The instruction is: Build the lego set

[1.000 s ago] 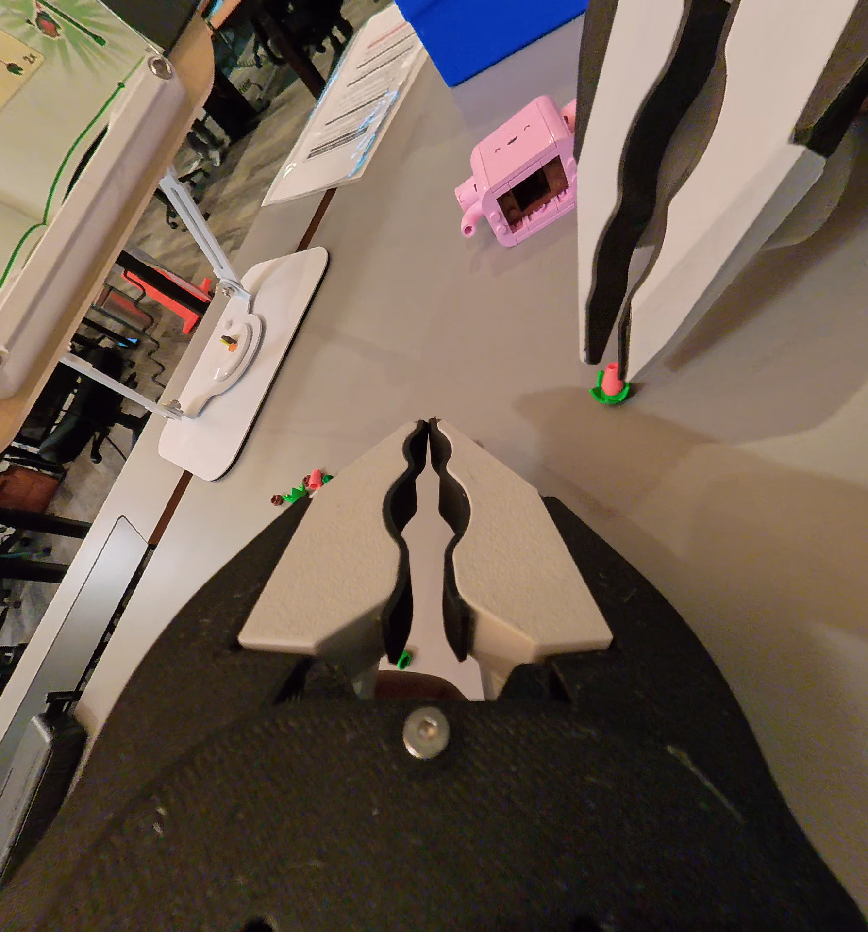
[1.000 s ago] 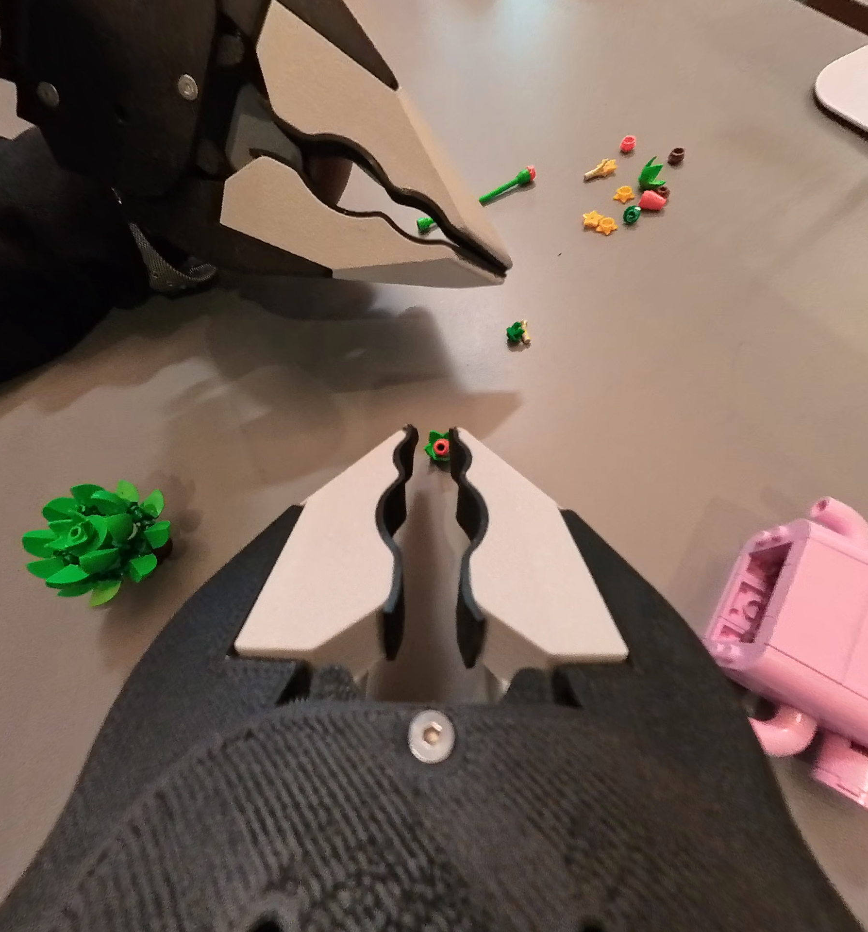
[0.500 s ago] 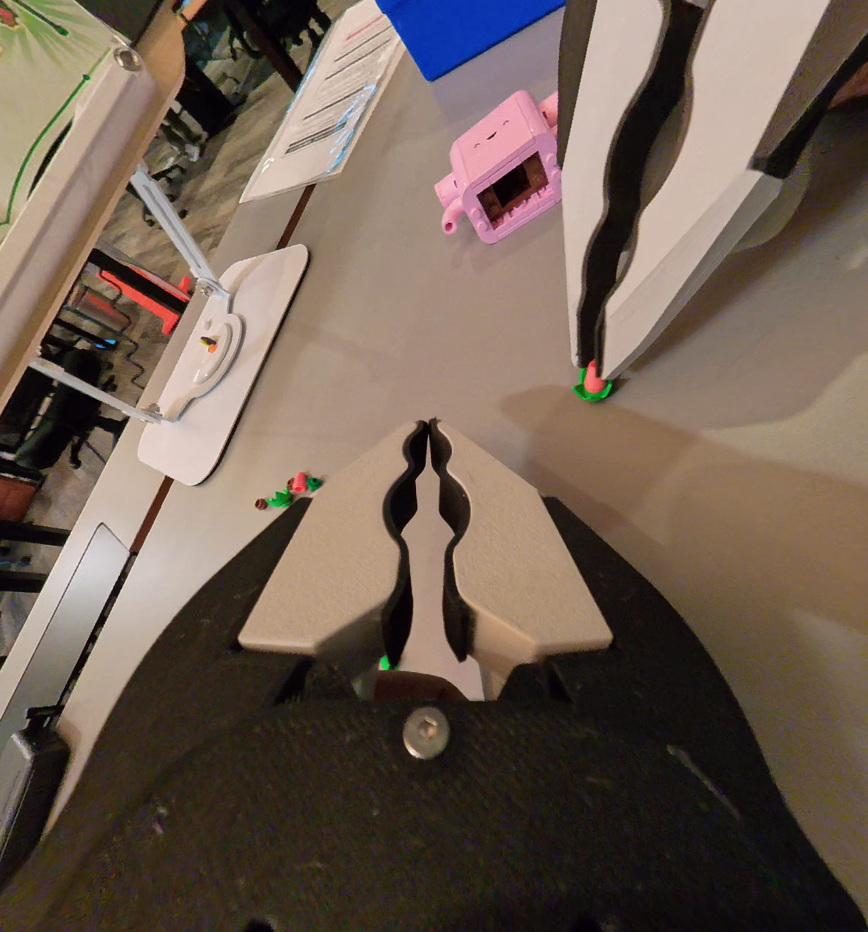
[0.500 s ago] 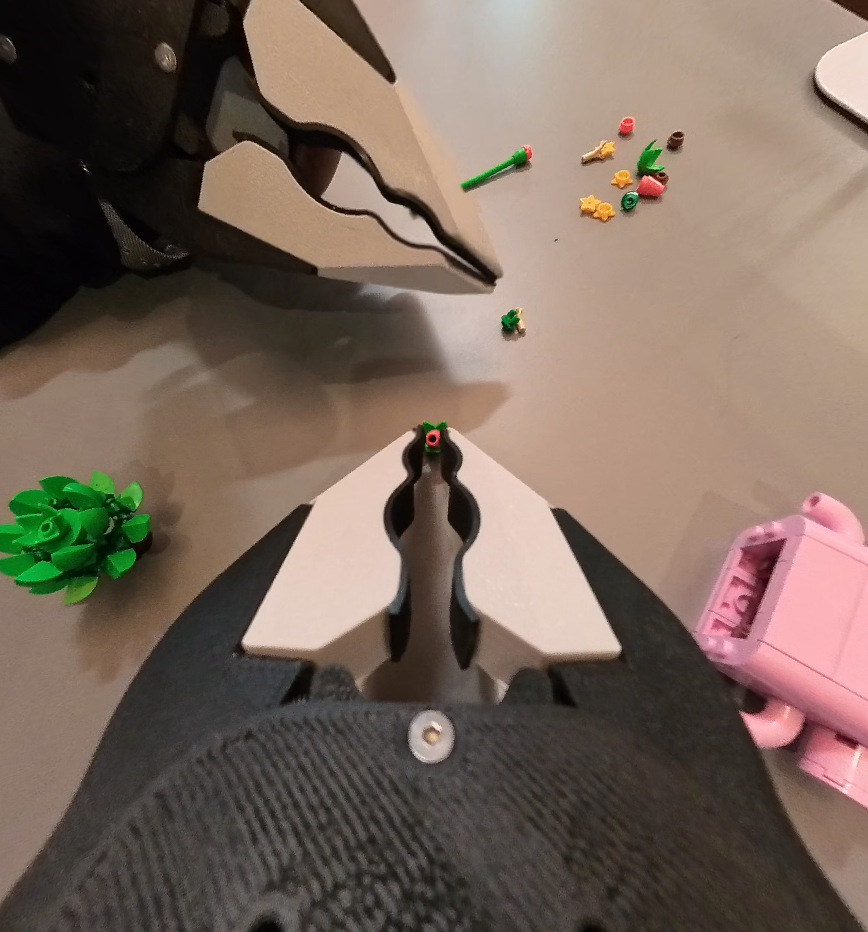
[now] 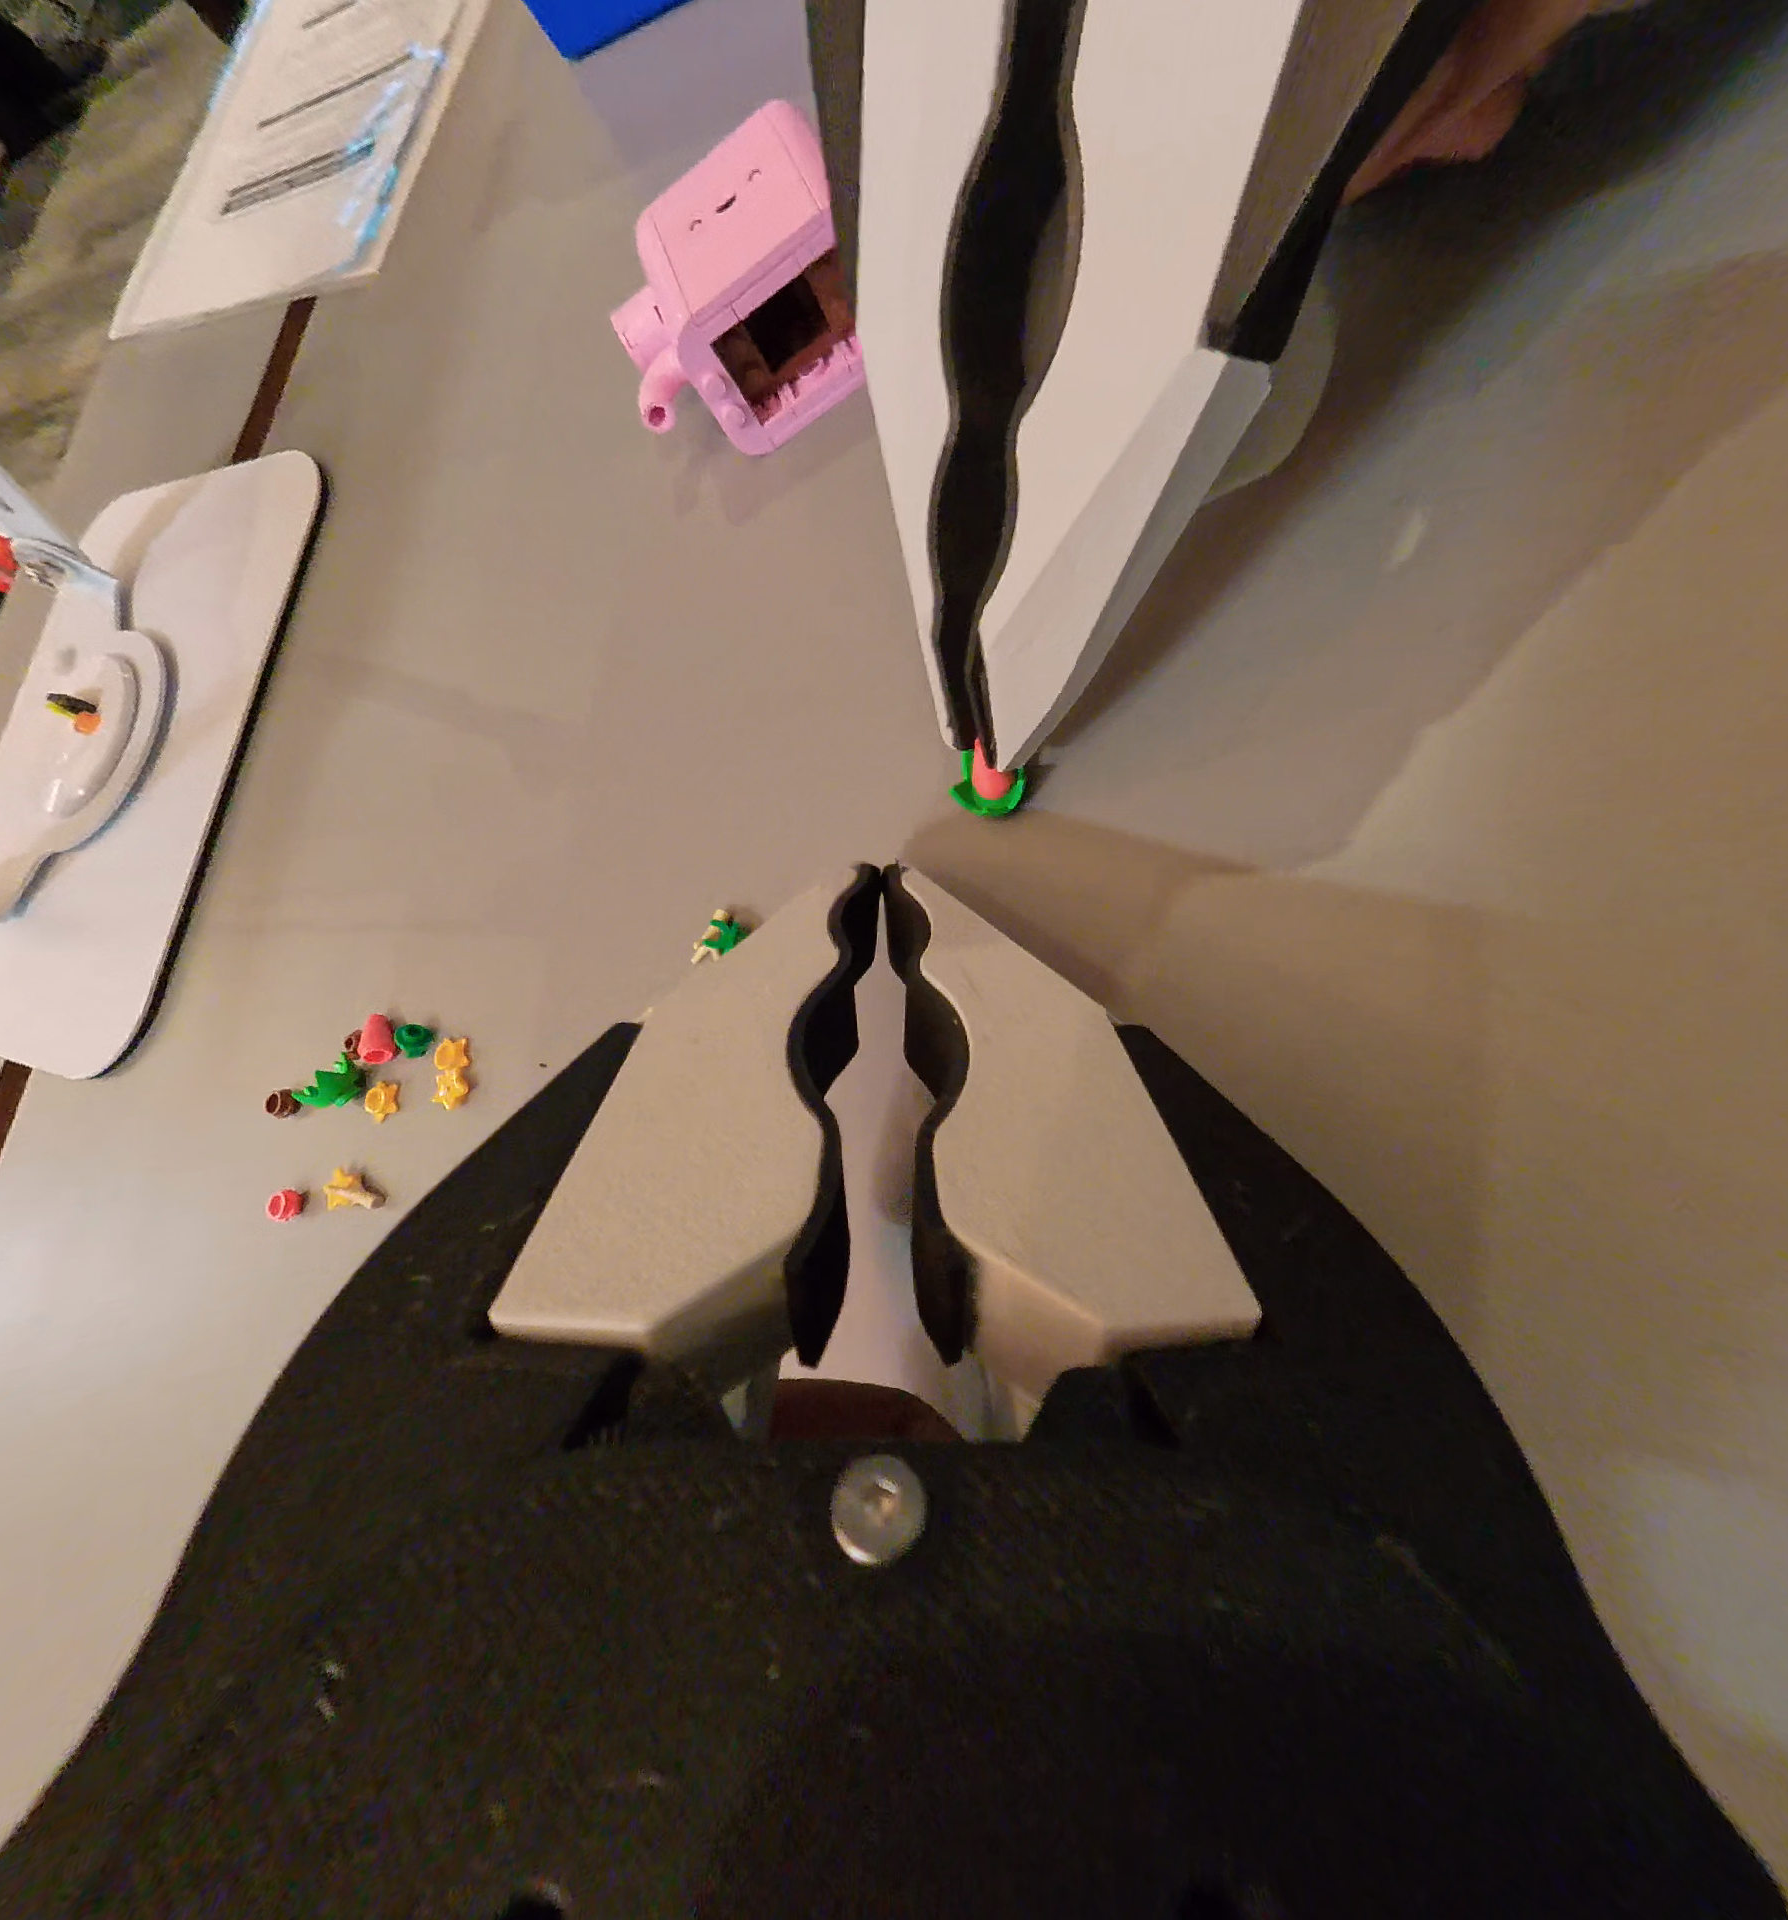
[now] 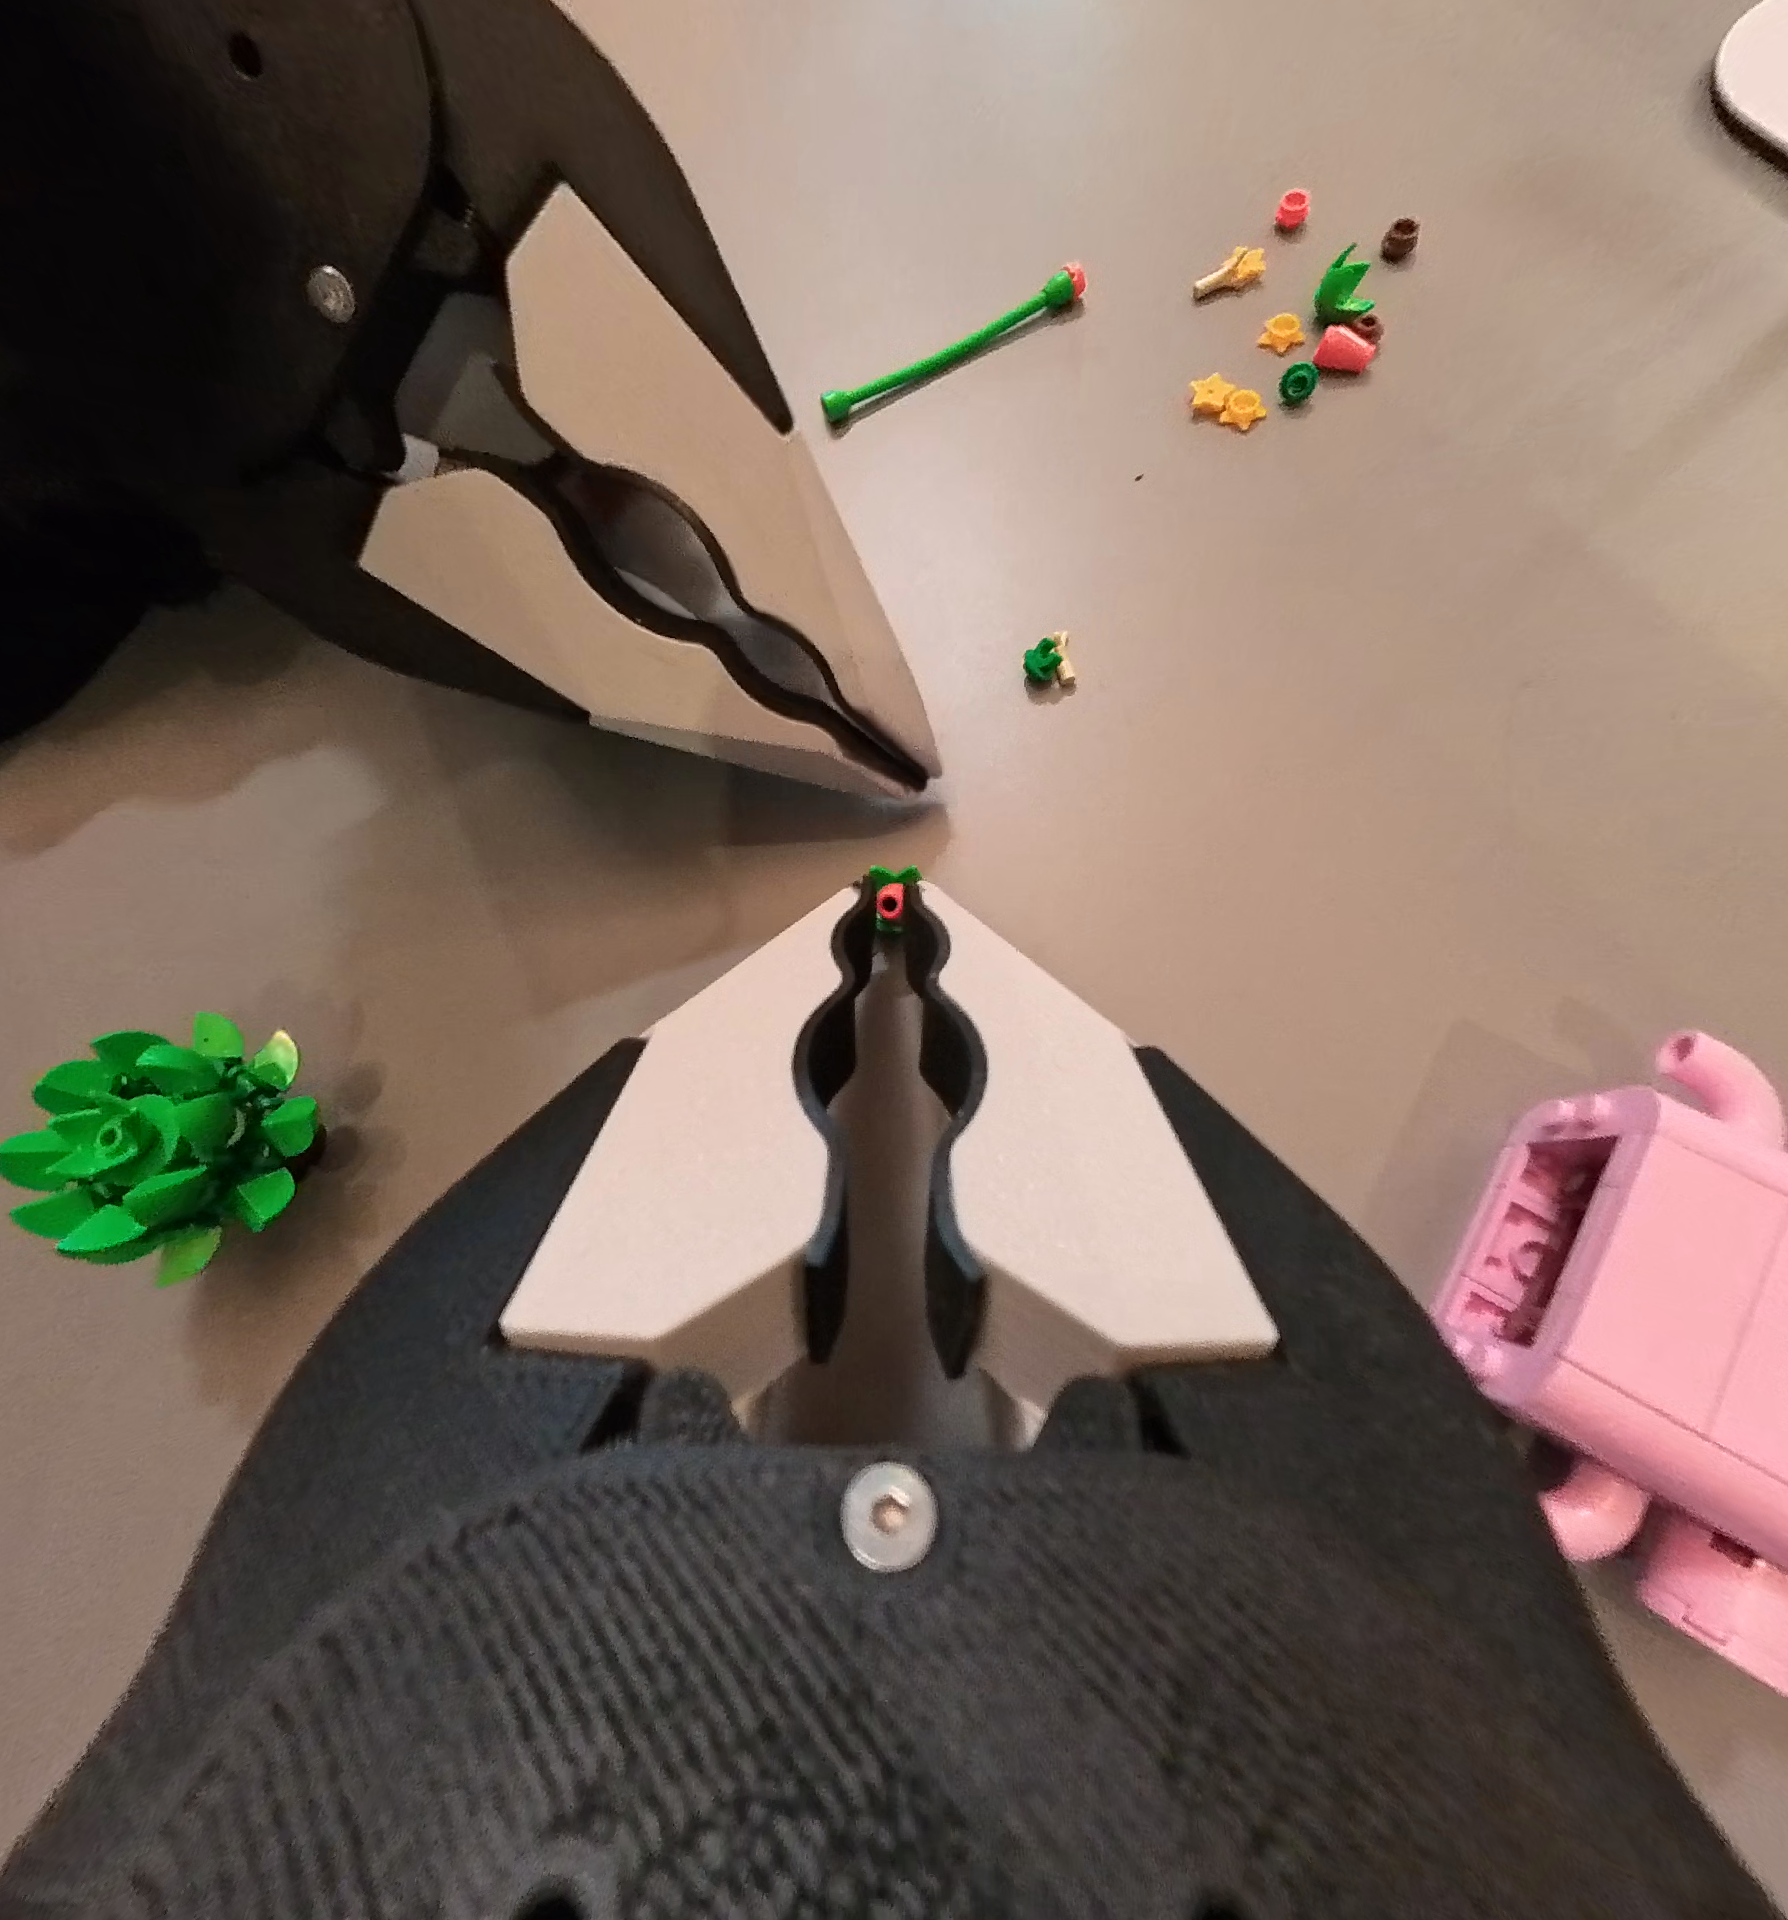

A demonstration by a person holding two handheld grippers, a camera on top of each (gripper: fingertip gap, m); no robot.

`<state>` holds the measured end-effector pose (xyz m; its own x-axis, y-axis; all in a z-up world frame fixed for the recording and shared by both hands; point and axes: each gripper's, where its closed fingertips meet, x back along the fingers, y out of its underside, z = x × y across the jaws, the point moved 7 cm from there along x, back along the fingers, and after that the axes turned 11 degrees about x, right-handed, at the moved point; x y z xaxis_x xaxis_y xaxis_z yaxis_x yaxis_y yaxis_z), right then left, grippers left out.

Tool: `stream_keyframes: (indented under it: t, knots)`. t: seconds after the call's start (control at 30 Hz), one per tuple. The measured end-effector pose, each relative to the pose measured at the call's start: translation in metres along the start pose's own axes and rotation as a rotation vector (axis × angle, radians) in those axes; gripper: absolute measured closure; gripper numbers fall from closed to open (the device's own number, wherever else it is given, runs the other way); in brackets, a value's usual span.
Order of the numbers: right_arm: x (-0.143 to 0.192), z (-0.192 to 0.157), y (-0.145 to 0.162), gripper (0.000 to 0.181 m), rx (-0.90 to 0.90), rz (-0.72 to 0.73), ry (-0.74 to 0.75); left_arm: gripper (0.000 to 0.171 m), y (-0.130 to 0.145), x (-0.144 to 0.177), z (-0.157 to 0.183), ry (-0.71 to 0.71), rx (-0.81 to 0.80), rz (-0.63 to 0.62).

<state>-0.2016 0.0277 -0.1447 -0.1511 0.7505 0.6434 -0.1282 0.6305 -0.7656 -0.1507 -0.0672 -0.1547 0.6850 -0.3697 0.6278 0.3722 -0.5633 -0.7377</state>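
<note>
Two tongs are meeting low over the counter (image 5: 557, 623): right tongs (image 6: 891, 902) are pinching a bud (image 6: 889, 906) at their very tips; left tongs (image 5: 885, 875) are closed, empty. Such a shallow pinch is risking the bud flicking away.

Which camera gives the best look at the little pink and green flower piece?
The left wrist view. There the flower piece shows side-on, pink bud above green leaf base, pinched at the tip of the right tool. The right wrist view shows it end-on only, mostly hidden between that tool's fingertips.
</note>
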Motion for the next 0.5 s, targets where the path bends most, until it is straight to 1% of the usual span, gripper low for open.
stream_keyframes:
  t: [0.17, 0.37, 0.5]
  knots:
    - [-0.002, 0.001, -0.004, 0.178, -0.028, -0.035, -0.019, 0.171, 0.001, -0.001, 0.000, -0.003, 0.002, -0.014]
    - [0.004, 0.002, -0.018, 0.178, -0.040, -0.043, -0.025, 0.171, 0.000, -0.001, -0.004, -0.023, 0.031, -0.010]
    - [0.005, 0.003, -0.022, 0.178, -0.018, -0.125, -0.044, 0.171, 0.001, 0.001, -0.008, -0.047, 0.044, 0.000]
